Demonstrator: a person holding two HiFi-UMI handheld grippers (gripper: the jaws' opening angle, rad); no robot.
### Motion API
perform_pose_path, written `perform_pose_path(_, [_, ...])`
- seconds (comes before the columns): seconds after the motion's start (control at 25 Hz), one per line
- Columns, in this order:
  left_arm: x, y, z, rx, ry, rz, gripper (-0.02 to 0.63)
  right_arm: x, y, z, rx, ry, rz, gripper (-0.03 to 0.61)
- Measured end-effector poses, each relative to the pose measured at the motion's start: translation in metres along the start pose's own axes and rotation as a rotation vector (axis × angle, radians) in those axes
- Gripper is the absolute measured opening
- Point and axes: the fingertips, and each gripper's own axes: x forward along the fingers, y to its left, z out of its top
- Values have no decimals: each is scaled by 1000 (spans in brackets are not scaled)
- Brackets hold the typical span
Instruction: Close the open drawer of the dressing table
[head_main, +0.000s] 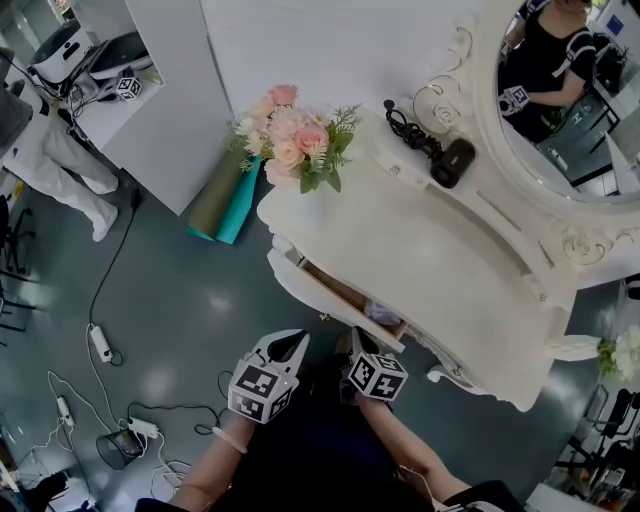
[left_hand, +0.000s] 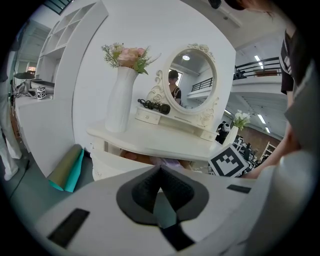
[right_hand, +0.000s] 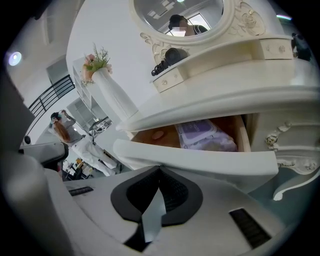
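Observation:
The white dressing table (head_main: 450, 260) has its drawer (head_main: 345, 300) pulled out toward me. In the right gripper view the drawer's white front (right_hand: 200, 159) lies just beyond my jaws, and a purple packet (right_hand: 206, 135) rests inside on the wooden bottom. My right gripper (head_main: 362, 340) is shut with nothing in it, its tips (right_hand: 160, 171) close to the drawer front; whether they touch it cannot be told. My left gripper (head_main: 293, 346) is also shut and empty, a little left of the drawer, its tips (left_hand: 159, 168) pointing at the table's left side (left_hand: 107, 160).
A white vase of pink flowers (head_main: 292, 135) stands on the table's left end, and a black cabled device (head_main: 450, 160) lies under the oval mirror (head_main: 570, 90). Green and teal rolls (head_main: 225, 195) lean by the wall. Cables and power strips (head_main: 100, 342) trail across the floor. A person (head_main: 60, 165) stands far left.

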Motion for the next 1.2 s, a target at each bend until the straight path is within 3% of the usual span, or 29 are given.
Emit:
perform_pose_path(0.68, [19,-1,13,-22,-1,24,18,17,-18,31,-18,-22,-44,25])
perform_pose_path(1.2, [28,-6,17,-17,8,34,18,27,-29,49,-104,-67,-102,25])
